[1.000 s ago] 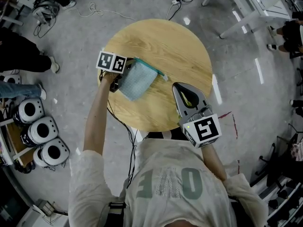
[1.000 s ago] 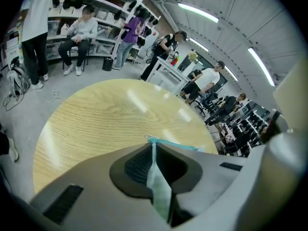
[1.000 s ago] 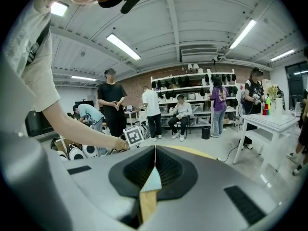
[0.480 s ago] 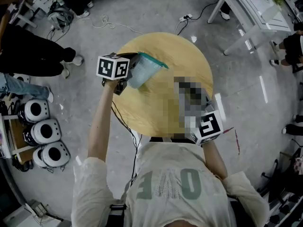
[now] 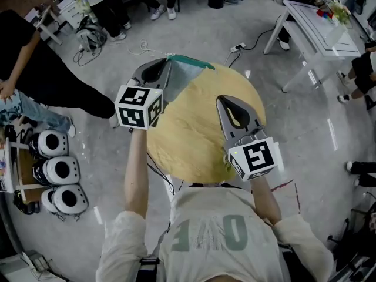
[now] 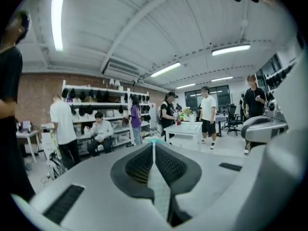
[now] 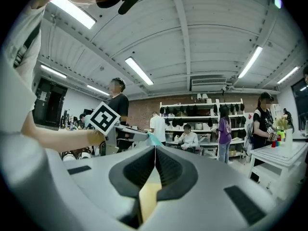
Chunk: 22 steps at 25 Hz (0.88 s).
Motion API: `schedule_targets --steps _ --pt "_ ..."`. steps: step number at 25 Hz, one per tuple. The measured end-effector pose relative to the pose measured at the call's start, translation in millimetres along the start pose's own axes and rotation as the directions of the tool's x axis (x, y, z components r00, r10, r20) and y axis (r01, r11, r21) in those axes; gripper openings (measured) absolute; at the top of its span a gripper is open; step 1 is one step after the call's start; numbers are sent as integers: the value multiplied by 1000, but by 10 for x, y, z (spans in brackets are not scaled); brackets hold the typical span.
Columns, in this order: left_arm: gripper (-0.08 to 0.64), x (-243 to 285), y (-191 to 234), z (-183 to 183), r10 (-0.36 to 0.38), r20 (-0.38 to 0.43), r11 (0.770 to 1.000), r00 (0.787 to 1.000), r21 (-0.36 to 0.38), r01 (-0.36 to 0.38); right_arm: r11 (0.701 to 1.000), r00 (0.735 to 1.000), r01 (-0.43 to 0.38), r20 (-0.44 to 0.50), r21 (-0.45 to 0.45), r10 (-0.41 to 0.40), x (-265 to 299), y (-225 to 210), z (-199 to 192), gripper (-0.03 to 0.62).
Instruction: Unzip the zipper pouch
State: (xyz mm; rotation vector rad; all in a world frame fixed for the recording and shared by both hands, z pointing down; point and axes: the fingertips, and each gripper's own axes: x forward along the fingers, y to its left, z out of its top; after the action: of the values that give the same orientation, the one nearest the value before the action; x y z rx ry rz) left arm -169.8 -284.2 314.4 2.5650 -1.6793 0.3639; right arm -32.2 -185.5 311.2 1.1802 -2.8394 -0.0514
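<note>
My left gripper (image 5: 167, 61) is shut on a pale checked zipper pouch (image 5: 183, 73) and holds it in the air over the far left rim of the round wooden table (image 5: 194, 140). The pouch's teal zipper edge (image 5: 191, 61) runs along its top. In the left gripper view the checked fabric (image 6: 160, 192) is pinched between the jaws of the left gripper (image 6: 153, 144). My right gripper (image 5: 222, 101) hovers over the table's right half, shut with nothing in it. The right gripper (image 7: 155, 148) points level at the left gripper's marker cube (image 7: 103, 119) and the teal pouch edge (image 7: 154, 139).
Several people stand and sit around the room. A white table (image 5: 320, 25) is at the far right. Three white round devices (image 5: 56, 178) sit on the floor at the left, with cables (image 5: 138, 46) beyond the table.
The left gripper has lifted the pouch off the table and raised it, turning more level. The right gripper has risen too, still shut.
</note>
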Motion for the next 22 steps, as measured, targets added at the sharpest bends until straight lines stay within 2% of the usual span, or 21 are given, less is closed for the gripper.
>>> schedule_targets --steps 4,8,12,14,17,22 --pt "38 -409 -137 477 114 135 985 984 111 -129 1000 999 -16 46 1 15 -21 47 203 29" --pt "38 -783 -355 780 197 242 949 950 197 -247 999 995 -46 92 -11 46 -49 82 383 29" --pt "38 -1076 -617 933 237 350 919 906 222 -326 998 991 -55 122 -3 55 -134 128 482 29" --pt "38 -1214 -716 913 260 365 908 894 222 -355 998 989 -63 132 4 62 -176 183 509 29" --pt "38 -1377 -837 819 282 347 905 894 214 -368 997 986 -80 145 10 78 -223 268 540 29" --pt "38 -1523 -986 748 267 328 914 906 211 -346 996 985 -89 152 13 86 -316 362 566 29"
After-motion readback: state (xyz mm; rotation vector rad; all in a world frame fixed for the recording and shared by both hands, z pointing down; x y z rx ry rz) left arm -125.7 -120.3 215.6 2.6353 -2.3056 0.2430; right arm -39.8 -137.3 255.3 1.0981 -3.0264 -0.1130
